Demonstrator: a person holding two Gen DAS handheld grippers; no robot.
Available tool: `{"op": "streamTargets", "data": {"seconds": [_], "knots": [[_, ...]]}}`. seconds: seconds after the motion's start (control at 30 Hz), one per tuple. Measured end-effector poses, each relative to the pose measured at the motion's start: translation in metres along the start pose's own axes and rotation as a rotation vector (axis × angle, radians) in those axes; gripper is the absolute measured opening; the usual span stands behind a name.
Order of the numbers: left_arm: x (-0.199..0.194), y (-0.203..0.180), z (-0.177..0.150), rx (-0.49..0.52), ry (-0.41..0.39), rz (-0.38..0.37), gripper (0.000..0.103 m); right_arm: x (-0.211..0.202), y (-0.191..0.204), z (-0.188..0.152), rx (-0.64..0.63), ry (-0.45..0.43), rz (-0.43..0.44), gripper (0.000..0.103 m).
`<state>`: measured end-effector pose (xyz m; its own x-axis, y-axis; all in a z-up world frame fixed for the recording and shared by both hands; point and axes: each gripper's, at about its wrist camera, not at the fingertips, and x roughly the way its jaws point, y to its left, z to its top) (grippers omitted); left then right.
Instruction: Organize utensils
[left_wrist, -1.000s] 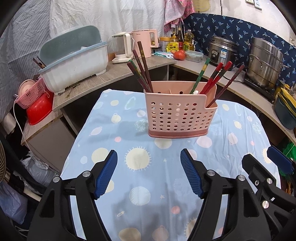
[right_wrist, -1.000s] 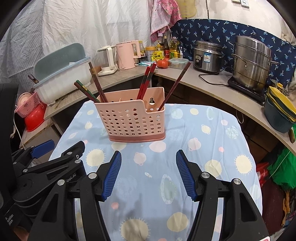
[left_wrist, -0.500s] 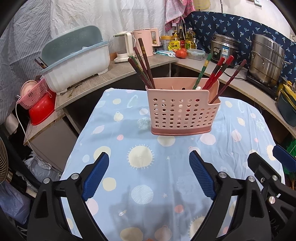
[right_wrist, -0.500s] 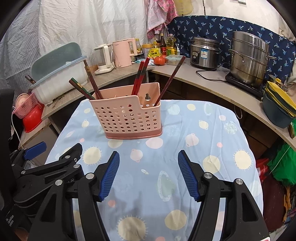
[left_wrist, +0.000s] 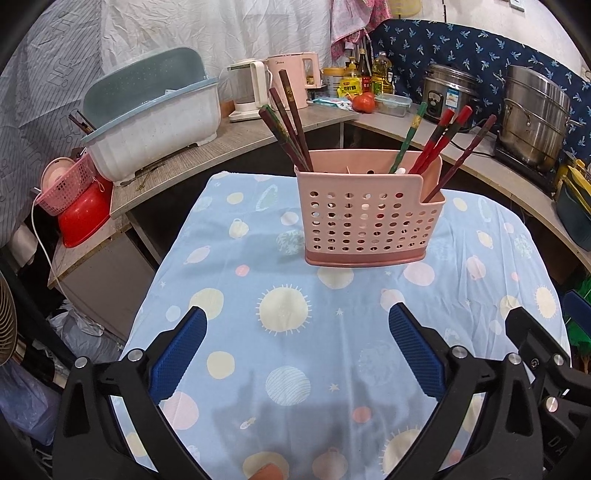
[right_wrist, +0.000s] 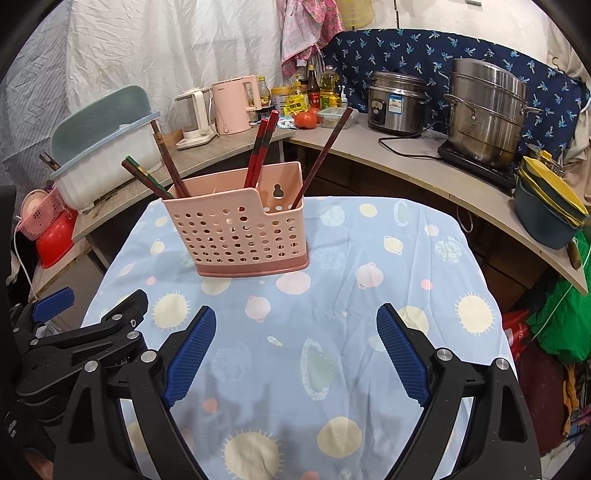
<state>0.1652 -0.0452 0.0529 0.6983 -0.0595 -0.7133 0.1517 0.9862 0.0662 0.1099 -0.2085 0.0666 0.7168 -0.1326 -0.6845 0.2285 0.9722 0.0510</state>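
A pink perforated utensil holder (left_wrist: 369, 214) stands upright on the table with the blue patterned cloth (left_wrist: 288, 332); it also shows in the right wrist view (right_wrist: 240, 232). Brown chopsticks (left_wrist: 288, 122) lean out of its left side, and red and green chopsticks (left_wrist: 436, 140) out of its right side. My left gripper (left_wrist: 295, 354) is open and empty, well short of the holder. My right gripper (right_wrist: 295, 350) is open and empty, also short of it. The right gripper's body shows at the right edge of the left wrist view (left_wrist: 535, 354).
A curved counter (right_wrist: 406, 155) wraps behind the table with a white dish rack (left_wrist: 147, 118), kettles (left_wrist: 291, 77), bottles, a rice cooker (right_wrist: 395, 103) and a steel pot (right_wrist: 484, 114). Stacked bowls (right_wrist: 546, 206) sit at right. A red basin (left_wrist: 83, 218) sits at left.
Both grippers have opened wider and drawn back a little from the holder. The holder and chopsticks have not moved.
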Motion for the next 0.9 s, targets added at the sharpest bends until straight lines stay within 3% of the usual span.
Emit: {"op": "streamTargets", "data": {"seconds": [0.1, 0.13, 0.9], "knots": [[0.0002, 0.0003, -0.0003, 0.001, 0.000, -0.003, 0.096, 0.0003, -0.0018, -0.0003, 0.000, -0.003, -0.006, 0.091], [0.0005, 0.0008, -0.0005, 0.000, 0.000, 0.001, 0.096, 0.0004, -0.0019, -0.0005, -0.001, -0.003, -0.013, 0.097], [0.0037, 0.0052, -0.0031, -0.011, 0.028, -0.014, 0.096, 0.0026, -0.0011, -0.0048, -0.033, 0.006, -0.065, 0.097]]}}
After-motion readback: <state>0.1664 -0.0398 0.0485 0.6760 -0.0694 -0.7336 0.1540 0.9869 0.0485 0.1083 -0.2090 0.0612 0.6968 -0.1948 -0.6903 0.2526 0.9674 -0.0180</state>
